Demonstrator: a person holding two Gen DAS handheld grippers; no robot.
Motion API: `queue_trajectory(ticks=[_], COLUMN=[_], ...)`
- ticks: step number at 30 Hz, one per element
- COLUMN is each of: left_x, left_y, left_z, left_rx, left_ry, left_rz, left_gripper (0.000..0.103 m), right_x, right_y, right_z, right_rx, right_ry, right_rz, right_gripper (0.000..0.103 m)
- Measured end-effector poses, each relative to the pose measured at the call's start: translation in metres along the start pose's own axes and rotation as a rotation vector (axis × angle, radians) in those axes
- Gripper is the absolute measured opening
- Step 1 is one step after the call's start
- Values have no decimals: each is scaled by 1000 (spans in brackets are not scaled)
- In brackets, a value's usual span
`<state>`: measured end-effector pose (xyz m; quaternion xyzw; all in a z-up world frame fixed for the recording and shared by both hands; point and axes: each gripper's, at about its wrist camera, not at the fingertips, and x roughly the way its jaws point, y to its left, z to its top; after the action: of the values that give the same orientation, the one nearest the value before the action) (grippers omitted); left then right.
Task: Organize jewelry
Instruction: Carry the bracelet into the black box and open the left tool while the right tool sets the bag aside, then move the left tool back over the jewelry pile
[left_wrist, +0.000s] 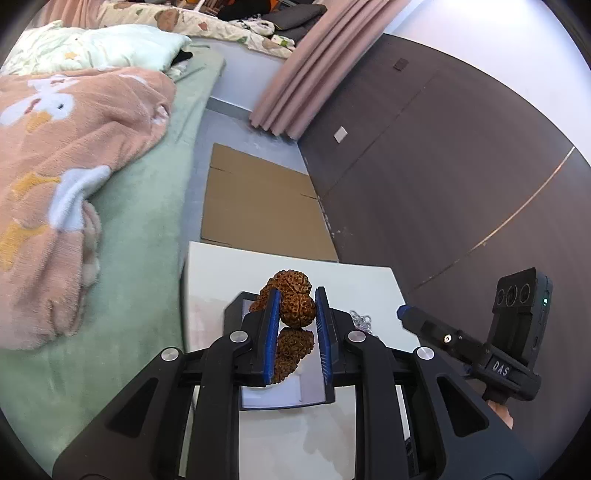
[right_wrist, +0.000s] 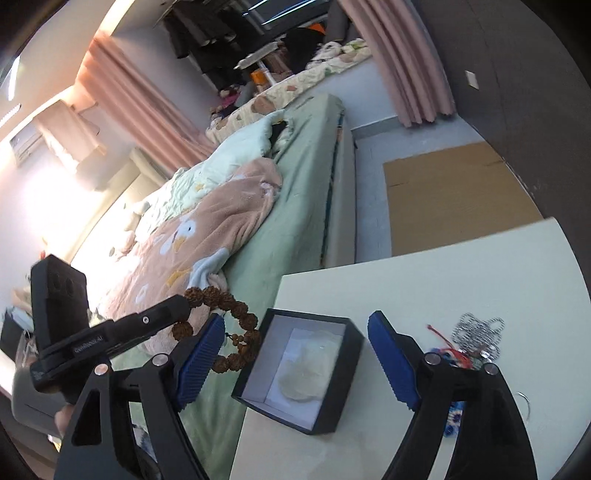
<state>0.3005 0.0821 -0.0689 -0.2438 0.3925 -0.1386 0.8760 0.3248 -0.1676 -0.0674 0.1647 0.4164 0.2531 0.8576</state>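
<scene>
My left gripper is clamped on the bracelet, a loop of big knobbly brown beads, pads squeezing one bead while the rest hangs below. From the right wrist view the loop dangles off the table's left edge, just beside the box but not over it yet. My right gripper stands wide with nothing between the pads; the box sits in the gap untouched. The box is black, lid off, white liner with a pale round pad inside, resting on the white table near its left edge. Step in hand, as I judge it: carry the bracelet over the box and lower it in. To do it well I'd bring the left hand in over the opening, let the hanging beads touch the liner first so the loop coils instead of draping over the wall, then release low. The box looks light and close to the edge, so the right gripper could steady a wall if it slides. Other jewelry waits on the table right of the box: a silver chain heaped by something with a red cord. Writing: "DAS" on the right gripper's body in the left wrist view; a white label on the left gripper's body in the right wrist view, too blurred to read for sure.
</scene>
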Motion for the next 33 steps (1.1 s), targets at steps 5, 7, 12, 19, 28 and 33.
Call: queue_trajectory(ticks=[5, 7, 12, 19, 28, 33], left_x=[17, 25, 25, 31, 63, 83], left_y=[-16, -20, -9, -26, -69, -91], left_z=[-6, -10, -8, -12, -33, -45], left_rx=[18, 30, 2, 57, 145, 185], left_ry=[51, 74, 23, 25, 94, 137], left_rz=[-64, -15, 97, 98, 84, 68], left_gripper=[19, 20, 63, 64, 63, 63], right_x=[-12, -15, -32, -70, -79, -75], right_y=[-24, -34, -53, -89, -121, -148], right_z=[0, 0, 3, 1, -19, -28], right_rx=[38, 55, 86, 147, 139, 187], right_ry=[1, 6, -8, -24, 55, 103], right_rz=[-74, -94, -110, -163, -224, -244], right_gripper=[78, 78, 78, 79, 69, 63])
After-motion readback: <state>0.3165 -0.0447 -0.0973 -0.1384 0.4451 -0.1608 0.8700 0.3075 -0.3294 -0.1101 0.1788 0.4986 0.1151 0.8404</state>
